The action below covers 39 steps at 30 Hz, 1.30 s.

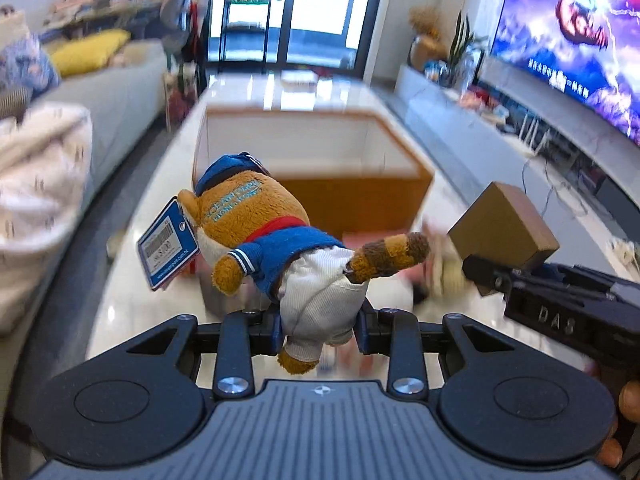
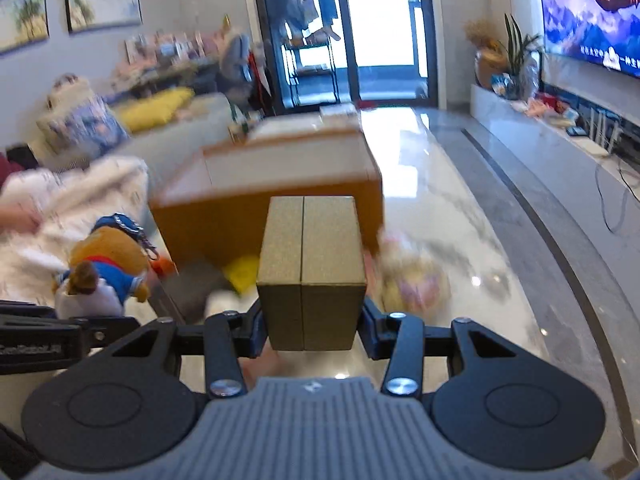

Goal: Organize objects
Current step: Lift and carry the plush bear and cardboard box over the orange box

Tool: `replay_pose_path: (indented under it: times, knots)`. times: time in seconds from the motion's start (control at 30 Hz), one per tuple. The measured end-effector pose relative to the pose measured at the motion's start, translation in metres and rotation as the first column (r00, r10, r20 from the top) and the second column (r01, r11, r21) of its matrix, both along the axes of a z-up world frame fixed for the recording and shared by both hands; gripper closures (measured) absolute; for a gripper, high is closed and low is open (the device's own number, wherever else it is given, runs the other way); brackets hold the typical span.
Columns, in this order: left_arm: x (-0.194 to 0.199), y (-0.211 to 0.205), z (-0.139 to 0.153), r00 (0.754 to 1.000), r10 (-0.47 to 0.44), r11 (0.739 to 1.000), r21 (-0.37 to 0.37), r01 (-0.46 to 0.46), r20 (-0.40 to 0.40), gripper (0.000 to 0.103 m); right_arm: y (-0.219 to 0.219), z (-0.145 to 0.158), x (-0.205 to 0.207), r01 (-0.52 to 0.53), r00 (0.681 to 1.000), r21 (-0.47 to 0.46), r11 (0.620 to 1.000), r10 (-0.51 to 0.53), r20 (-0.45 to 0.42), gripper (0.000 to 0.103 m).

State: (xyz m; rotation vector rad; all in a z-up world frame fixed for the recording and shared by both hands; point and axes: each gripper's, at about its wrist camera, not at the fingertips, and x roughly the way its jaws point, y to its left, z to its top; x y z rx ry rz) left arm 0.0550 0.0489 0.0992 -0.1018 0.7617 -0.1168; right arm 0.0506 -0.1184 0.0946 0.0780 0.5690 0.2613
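Living-room table point(image 1: 120, 292), left tongs point(image 1: 320, 330) clamping "OCEAN"-printed plush point(image 1: 276, 240), barcode tag point(image 1: 168, 250), right tongs point(image 2: 312, 330) clamping gold box point(image 2: 312, 264)

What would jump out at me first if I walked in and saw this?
Probably the plush toy in blue jacket and white trousers, clamped by its trousers in the left gripper and hanging above the pale table. Next, the gold box squeezed in the right gripper, in front of an open orange bin. A huge glowing screen fills the right wall.
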Motion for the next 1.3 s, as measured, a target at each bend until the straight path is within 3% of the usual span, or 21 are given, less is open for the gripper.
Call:
replay_pose_path:
  times: [0.13,0.27,0.37,0.6,0.83,0.97,1.03,1.3]
  knots:
    - [0.061,0.005,0.028,0.999,0.017,1.000,-0.024,-0.016,0.041,0.066,0.016,0.039,0.049,-0.031,0.998,-0.002,1.000,0.031,0.063,0.056]
    - [0.140,0.015,0.023,0.998,0.048,0.998,-0.039,-0.047,0.033,0.066,0.037,0.053,0.114,-0.027,0.996,-0.029,0.999,0.029,0.085,0.056]
    - [0.185,0.025,0.003,0.997,0.074,0.997,-0.022,-0.074,-0.005,0.066,0.049,0.044,0.166,-0.040,0.999,-0.049,0.998,0.041,0.023,0.056]
    - [0.244,0.040,-0.048,0.986,0.097,0.995,-0.008,-0.099,-0.137,0.066,0.067,-0.008,0.246,-0.044,0.993,-0.056,0.997,0.037,-0.113,0.056]
    - [0.269,0.027,-0.080,0.963,0.097,0.993,0.086,-0.078,-0.250,0.066,0.085,-0.051,0.274,-0.085,0.972,-0.135,0.987,0.052,-0.228,0.056]
    - [0.272,0.028,-0.088,0.952,0.093,0.994,0.089,-0.069,-0.292,0.066,0.082,-0.067,0.287,-0.083,0.953,-0.150,0.985,0.035,-0.299,0.056]
    - [0.272,0.025,-0.088,0.950,0.087,0.993,0.104,-0.058,-0.299,0.066,0.083,-0.073,0.288,-0.085,0.948,-0.164,0.983,0.028,-0.318,0.056]
    - [0.275,0.023,-0.096,0.907,0.097,0.987,0.155,-0.035,-0.410,0.066,0.083,-0.075,0.288,-0.068,0.924,-0.191,0.979,-0.011,-0.383,0.054]
